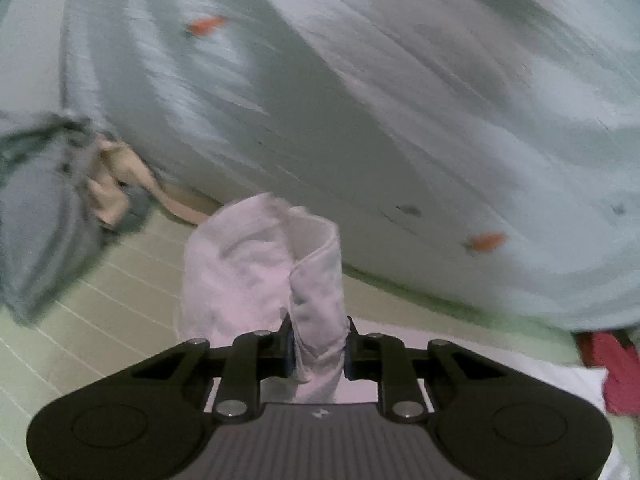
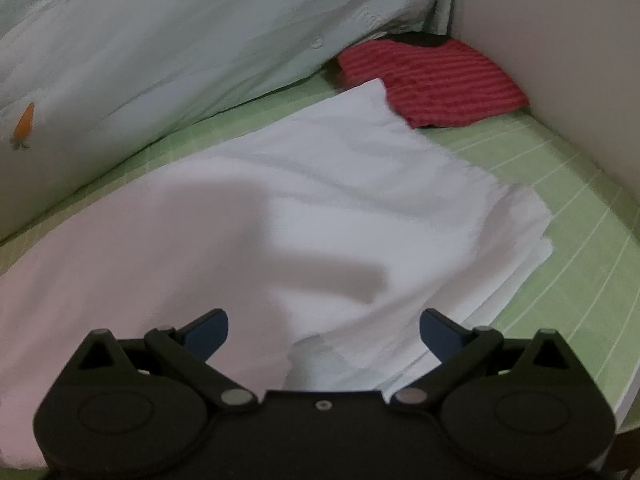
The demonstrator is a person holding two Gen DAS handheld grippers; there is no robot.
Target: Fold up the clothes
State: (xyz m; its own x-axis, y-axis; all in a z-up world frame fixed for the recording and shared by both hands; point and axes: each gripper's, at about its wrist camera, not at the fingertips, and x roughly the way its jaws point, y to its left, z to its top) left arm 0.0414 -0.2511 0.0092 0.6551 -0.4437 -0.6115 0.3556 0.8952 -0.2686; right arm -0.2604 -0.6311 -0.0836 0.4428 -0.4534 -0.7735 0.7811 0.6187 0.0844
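Left wrist view: the left claw (image 1: 319,350) is clamped on a bunched edge of the white garment (image 1: 256,264), which stands up from the jaws above the green bed sheet (image 1: 100,320). A grey and beige pile (image 1: 60,184) lies loose to the left, so more folding looks due.

Right wrist view: the right claw (image 2: 324,334) gapes wide, holding nothing, over the white garment (image 2: 320,200), spread flat, long axis running near-left to far-right. A red striped garment (image 2: 432,80) sits folded in the far corner.
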